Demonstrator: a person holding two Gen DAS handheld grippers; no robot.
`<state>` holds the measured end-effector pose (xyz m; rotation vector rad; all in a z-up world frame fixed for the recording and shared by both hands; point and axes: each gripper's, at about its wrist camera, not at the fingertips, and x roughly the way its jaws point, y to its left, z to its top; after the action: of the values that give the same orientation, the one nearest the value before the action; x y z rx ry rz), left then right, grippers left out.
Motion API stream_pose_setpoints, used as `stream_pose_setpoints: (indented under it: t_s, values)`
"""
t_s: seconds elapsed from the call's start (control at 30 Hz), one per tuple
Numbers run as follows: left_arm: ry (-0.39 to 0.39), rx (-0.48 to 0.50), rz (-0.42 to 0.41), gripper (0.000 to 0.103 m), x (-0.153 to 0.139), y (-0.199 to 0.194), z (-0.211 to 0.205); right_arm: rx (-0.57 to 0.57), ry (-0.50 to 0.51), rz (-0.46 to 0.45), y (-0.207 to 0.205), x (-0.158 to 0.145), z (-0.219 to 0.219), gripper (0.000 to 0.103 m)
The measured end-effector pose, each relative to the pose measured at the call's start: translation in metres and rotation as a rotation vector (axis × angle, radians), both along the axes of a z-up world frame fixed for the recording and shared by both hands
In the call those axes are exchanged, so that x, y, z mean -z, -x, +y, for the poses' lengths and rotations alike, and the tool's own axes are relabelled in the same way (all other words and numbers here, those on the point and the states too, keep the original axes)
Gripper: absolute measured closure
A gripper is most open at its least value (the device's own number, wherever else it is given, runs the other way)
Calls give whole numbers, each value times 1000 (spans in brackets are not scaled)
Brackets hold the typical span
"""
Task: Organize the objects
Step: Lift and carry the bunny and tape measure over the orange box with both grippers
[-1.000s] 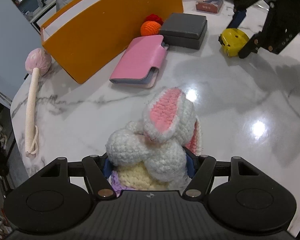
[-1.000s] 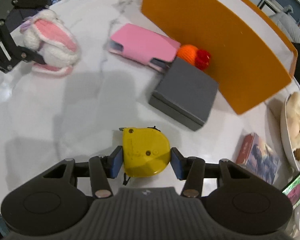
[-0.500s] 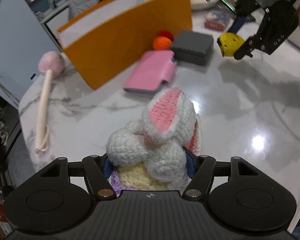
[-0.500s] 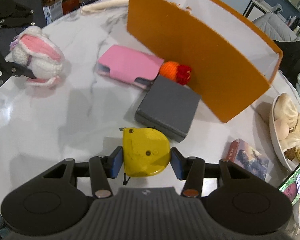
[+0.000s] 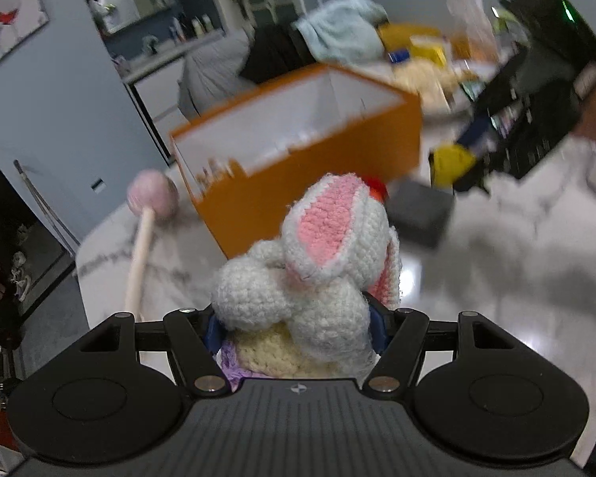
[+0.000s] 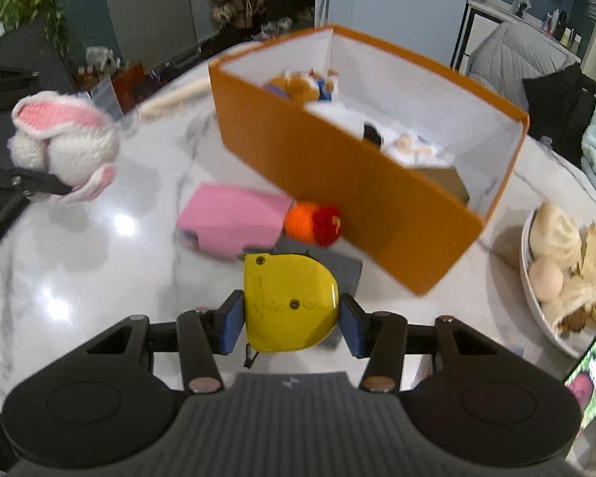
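One crochet bunny (image 5: 318,270), one tape measure (image 6: 290,302), each gripped; one orange box (image 6: 361,183).

No text, label, brand or number can be read in either view. The yellow tape measure (image 6: 291,302) shows only a plain face, and the small emblem on each gripper housing is too small to make out.

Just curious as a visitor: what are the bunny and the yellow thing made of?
Bunny: crocheted yarn, soft and matte; the stitch loops show. Yellow thing: seemingly hard plastic, smooth with a slight sheen, with a moulded shell and screw holes.
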<state>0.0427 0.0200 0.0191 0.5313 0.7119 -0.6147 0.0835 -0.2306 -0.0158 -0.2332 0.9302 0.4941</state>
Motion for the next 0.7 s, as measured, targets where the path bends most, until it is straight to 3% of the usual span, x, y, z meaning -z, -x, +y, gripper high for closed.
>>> stream_pose_setpoints:
  t_s: [0.43,0.53,0.7]
  values:
    - [52,-103,-58,26,-34,-87,-41,30,-80,-155,-64,-74,2,51]
    - [71,-147,-53,26,-36,-113,-54,73,-84,-165,-92,-79,-1,51]
    - [39,-194,-59,26,-28,-145,-80,172,-114,-149,-135,-66,-17,51]
